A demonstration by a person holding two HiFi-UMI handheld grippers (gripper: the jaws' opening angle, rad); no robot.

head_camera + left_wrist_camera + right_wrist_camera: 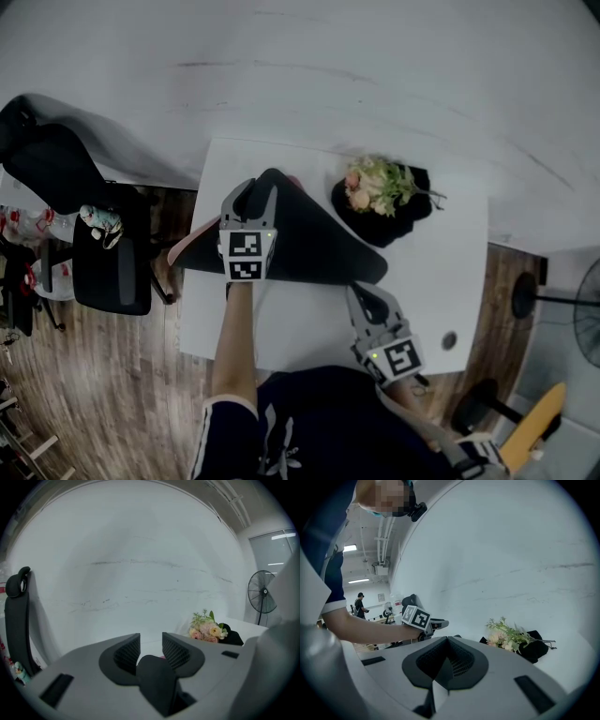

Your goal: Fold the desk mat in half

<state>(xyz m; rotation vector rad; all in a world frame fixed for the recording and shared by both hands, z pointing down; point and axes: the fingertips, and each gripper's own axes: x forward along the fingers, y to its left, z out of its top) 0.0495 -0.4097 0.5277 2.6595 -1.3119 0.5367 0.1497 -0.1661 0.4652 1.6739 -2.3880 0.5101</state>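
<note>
White table by a pale wall, with brown wood floor all around. On it, a bit toward 10 o'clock, the dark desk mat — not flat, but humped up like a little tent. Past it at 1 o'clock, a bunch of flowers on a black cloth. Off the table at 9 o'clock, a black chair.

Looks soft and bendy, and light too. Sags between its corners and shows pink underneath at the 9 o'clock corner. Probably flops if held in the middle, so best taken at a corner or right on an edge. Might slide on the smooth table top, so needs one side held in place while the other side goes over.

Lies with its long way running from 9 o'clock to 3 o'clock across the table. Points its raised tip to 12 o'clock, away from the person.

Left gripper up at that raised tip, jaws wide apart, with the dark mat corner poking up between them — no squeeze on it that shows. Right gripper down at 4 o'clock, jaws pinched together on the thin mat corner there, low by the table.

Still far from a neat half fold, by the look of it: edges not yet lined up.
</note>
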